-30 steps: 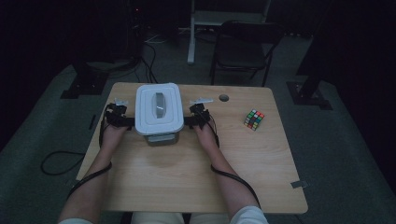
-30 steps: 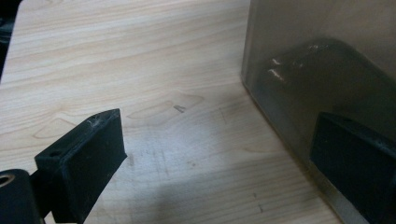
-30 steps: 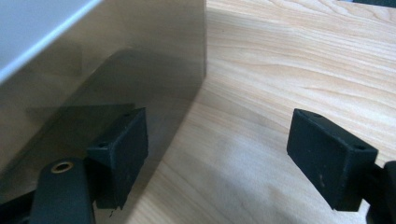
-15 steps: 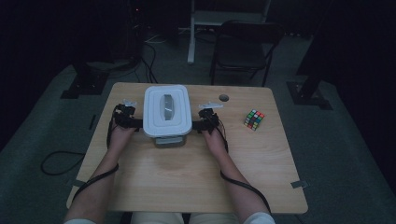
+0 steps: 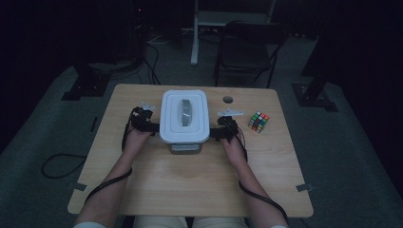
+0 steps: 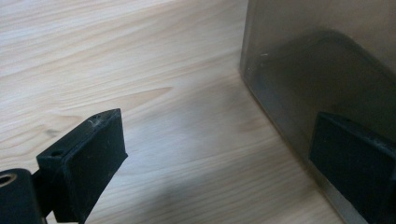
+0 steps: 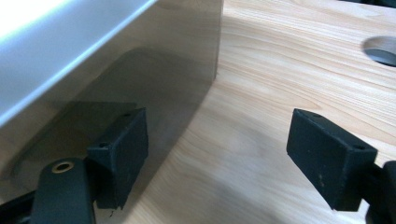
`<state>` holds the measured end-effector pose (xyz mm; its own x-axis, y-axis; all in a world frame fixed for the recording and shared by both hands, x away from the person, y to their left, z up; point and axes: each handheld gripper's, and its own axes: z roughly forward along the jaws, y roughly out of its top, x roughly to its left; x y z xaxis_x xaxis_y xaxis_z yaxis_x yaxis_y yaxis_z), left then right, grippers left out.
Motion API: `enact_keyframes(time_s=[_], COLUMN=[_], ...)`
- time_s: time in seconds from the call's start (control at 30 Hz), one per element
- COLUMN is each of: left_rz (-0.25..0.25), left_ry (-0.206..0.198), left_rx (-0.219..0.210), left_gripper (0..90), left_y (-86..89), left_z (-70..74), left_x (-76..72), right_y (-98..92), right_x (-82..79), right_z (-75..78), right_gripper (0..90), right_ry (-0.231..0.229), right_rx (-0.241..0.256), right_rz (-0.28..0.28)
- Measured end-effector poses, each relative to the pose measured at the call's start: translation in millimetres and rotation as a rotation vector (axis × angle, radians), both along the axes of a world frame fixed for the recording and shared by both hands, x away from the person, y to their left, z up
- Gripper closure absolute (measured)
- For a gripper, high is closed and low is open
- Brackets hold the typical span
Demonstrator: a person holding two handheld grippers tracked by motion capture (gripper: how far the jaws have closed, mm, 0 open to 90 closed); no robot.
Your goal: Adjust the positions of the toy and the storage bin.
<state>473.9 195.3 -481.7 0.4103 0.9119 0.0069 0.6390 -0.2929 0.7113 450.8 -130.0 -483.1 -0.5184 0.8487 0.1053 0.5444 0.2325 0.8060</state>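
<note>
Container (image 5: 185, 121) with white lid, middle of worktop (image 5: 190, 180), puzzle cube (image 5: 258, 121) off to its right. Left gripper (image 5: 151, 127) and right gripper (image 5: 215, 134) flanking container, jaws apart, one jaw each against its wall. Best pressed evenly, kept level.

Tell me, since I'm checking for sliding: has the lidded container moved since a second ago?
Yes. The lidded container has shifted toward the table's right side, nearer the round hole.
</note>
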Motion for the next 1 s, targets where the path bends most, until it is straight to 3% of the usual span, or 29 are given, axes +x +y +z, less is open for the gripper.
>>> enact_keyframes(time_s=[0.2,0.43,0.63,0.87,1.0], left_rz=[-0.031,-0.065,-0.097,-0.112,-0.126], left_ry=[0.000,0.001,-0.006,0.002,-0.017], left_rx=[0.025,0.040,0.066,0.072,0.098], left_gripper=[4.8,5.3,6.8,6.8,6.8], left_y=[-17.5,-31.5,-42.3,-46.5,-50.4], left_z=[-1.2,-0.5,-0.1,0.2,1.6], left_x=[-5.7,-15.2,-30.5,-47.9,-61.9], right_y=[-18.5,-31.8,-42.6,-48.1,-51.5], right_x=[-10.0,-24.0,-36.3,-52.5,-61.8], right_z=[-1.7,-0.6,-3.5,-3.4,-4.8], right_gripper=[20.6,20.7,20.8,21.5,21.5], right_ry=[0.005,0.002,0.011,0.005,0.009], right_rx=[0.026,0.010,0.046,0.039,0.054], right_rz=[-0.008,-0.003,0.001,0.015,0.023])
